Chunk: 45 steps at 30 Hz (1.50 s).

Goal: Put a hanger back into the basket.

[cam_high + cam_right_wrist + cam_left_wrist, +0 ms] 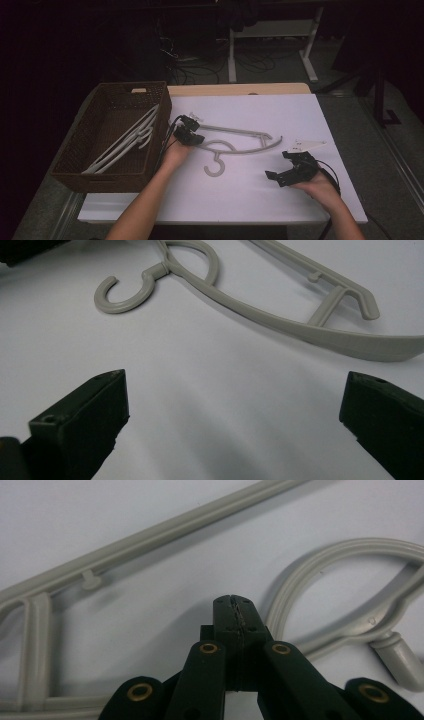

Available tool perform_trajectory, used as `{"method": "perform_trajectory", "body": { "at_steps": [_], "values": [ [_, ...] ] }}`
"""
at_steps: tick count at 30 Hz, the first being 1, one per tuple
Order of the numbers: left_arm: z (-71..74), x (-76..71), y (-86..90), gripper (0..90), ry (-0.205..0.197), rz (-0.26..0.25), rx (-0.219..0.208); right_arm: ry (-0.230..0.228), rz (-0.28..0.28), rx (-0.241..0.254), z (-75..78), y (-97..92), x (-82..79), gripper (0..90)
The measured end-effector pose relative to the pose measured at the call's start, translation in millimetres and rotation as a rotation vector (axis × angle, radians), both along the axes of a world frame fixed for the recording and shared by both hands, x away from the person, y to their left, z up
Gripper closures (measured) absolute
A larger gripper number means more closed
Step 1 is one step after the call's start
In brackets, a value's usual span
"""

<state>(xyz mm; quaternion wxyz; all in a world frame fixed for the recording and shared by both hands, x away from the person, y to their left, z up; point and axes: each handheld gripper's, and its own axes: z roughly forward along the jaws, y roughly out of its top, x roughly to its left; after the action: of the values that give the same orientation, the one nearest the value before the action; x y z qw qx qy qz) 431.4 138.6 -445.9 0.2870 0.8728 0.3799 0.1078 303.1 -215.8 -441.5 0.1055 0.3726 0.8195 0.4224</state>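
- While the left gripper [196, 137] rests low on the white sheet [260, 195], its jaws stand fully closed on one another with nothing between them; the left gripper view shows the tips [235, 611] meeting inside the hanger's frame, between the straight bar and the curved loop by the neck.
- Right gripper [278, 167]: jaws spread wide and empty, held near the right edge of the sheet, well apart from the hanger; the right gripper view shows both black jaws with bare sheet between them.
- Hanger [240, 145]: grey plastic, lying flat near the middle of the sheet, its hook [214, 167] pointing toward the person and its left end just beside the left gripper.
- Basket [107, 172]: brown wicker, at the left of the sheet, already holding other pale hangers [125, 142] leaning along its length.
- Handling, as a judgement: the hanger looks light and stiff, with a smooth surface that may slide on the sheet or slip between hard pads. Being flat, it offers little height to pinch from above.
- Likely holds: the thin straight bar or the neck above the hook, where the section is narrow enough for the jaws; a grip near the middle should keep it level, while one at an end would let it swing.
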Motion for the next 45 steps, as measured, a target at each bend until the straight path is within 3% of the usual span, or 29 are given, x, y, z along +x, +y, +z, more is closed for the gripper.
{"method": "perform_trajectory", "body": {
  "at_steps": [5, 9, 31, 36, 40, 45],
  "values": [
    [0.7, -4.7, -3.8, 90.0, 0.019, -0.029, -0.001, -0.002, 0.002, -0.004, -0.2, 0.2, 0.4, 0.0],
    [0.6, -11.9, -8.4, 90.0, 0.063, -0.069, -0.039, -0.002, 0.001, -0.003, -0.1, 0.1, 0.4, 0.0],
    [-1.1, -78.1, -57.0, 90.0, 0.204, -0.380, -0.083, -0.008, -0.005, -0.002, 1.1, -1.6, 0.3, 0.0],
    [1.1, -83.6, -56.0, 89.7, 0.176, -0.396, -0.095, -0.009, -0.003, -0.003, 1.4, -1.5, 0.1, 0.0],
    [11.1, -83.8, -44.0, 80.0, 0.120, -0.404, -0.129, -0.007, -0.006, -0.002, 1.8, -1.8, 0.0, 0.0],
    [22.7, -88.0, -20.0, 61.2, 0.056, -0.420, -0.185, -0.006, -0.011, -0.004, 3.4, -2.2, 0.3, 0.0]
  ]
}}
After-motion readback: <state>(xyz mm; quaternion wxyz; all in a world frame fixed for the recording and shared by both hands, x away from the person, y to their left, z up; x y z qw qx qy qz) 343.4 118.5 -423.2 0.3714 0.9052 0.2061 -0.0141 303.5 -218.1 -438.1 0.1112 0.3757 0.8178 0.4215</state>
